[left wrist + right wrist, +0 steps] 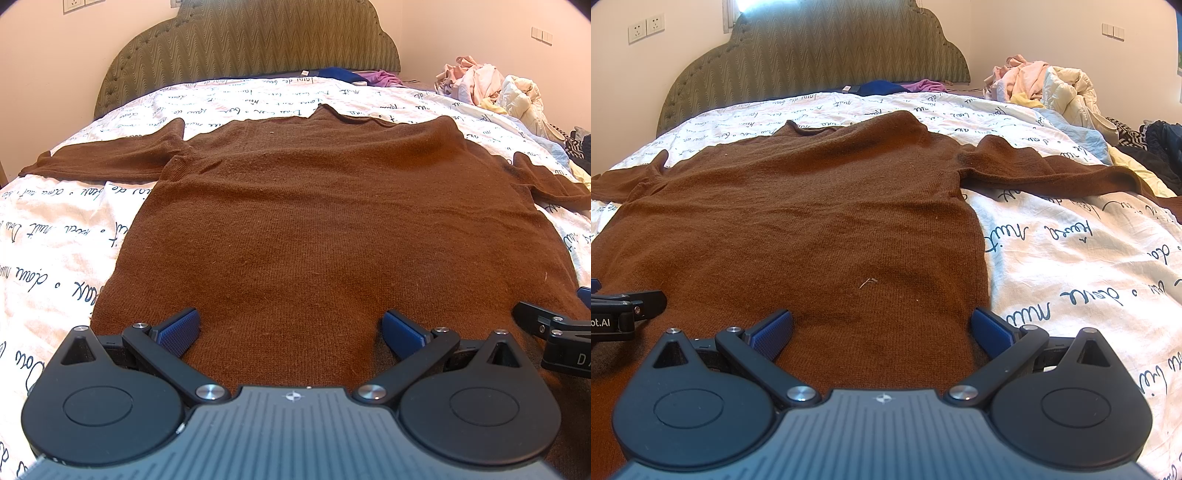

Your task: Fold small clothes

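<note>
Brown sweater [332, 221] flat on bed; left gripper [291, 328], right gripper [882, 328] agape at hem; unfolded, pinching hem corners likely next

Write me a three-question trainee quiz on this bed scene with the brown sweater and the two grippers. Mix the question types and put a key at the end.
1. True or false: the brown sweater lies spread flat on the bedspread with both sleeves stretched out sideways.
2. Multiple choice: how do the jaws of the left gripper and the right gripper stand? A) both open, over the sweater's hem end; B) both shut on a sleeve; C) one open, one shut.
3. Fill in: the pile of light clothes sits at the bed's far ____ corner.

Key: 1 true; 2 A; 3 right.
</note>
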Available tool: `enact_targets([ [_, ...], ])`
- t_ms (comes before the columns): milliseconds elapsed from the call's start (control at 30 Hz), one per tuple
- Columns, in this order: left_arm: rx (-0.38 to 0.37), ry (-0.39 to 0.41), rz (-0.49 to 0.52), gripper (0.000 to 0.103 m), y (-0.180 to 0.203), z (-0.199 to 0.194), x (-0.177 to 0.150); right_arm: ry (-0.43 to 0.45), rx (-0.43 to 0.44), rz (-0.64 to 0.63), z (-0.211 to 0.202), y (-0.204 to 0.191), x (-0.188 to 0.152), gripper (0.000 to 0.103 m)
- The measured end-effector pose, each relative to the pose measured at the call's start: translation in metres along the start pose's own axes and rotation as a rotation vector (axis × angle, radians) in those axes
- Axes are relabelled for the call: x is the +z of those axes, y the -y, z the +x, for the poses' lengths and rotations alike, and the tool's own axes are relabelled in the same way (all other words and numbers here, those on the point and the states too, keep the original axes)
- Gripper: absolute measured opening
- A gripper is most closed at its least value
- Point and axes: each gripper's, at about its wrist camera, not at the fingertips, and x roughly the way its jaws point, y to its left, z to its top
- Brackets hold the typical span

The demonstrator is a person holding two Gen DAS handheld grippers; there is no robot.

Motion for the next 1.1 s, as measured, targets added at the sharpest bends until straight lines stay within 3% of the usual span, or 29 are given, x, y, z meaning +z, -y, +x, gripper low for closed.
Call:
enact_targets([
  [433,0.000,0.000,0.000,0.103,0.000,0.000,0.000,-0.004,0.003,-0.002,-0.002,0.000,0.001,0.103],
  [567,0.005,0.003,0.004,0.103,0.002,-0.001,0.000,-0.017,0.071,0.030,-0.005,0.009,0.010,0.103],
  [633,0.008,0.004,0.008,0.103,0.002,-0.002,0.001,0.002,0.151,0.119,-0.009,0.035,0.019,0.103],
  [700,0.005,0.002,0.005,0.103,0.002,-0.003,0.001,0.022,0.177,0.214,-0.009,0.065,0.031,0.103],
  [867,-0.002,0.002,0.001,0.103,0.000,-0.003,0.002,0.064,0.139,0.423,0.003,0.162,0.067,0.103],
  [967,-0.003,0.002,0.000,0.103,0.000,-0.001,0.002,0.133,0.140,0.607,0.009,0.233,0.082,0.103],
  [1100,-0.003,0.002,0.000,0.103,0.000,-0.001,0.002,0.229,0.085,0.869,0.017,0.325,0.082,0.103],
])
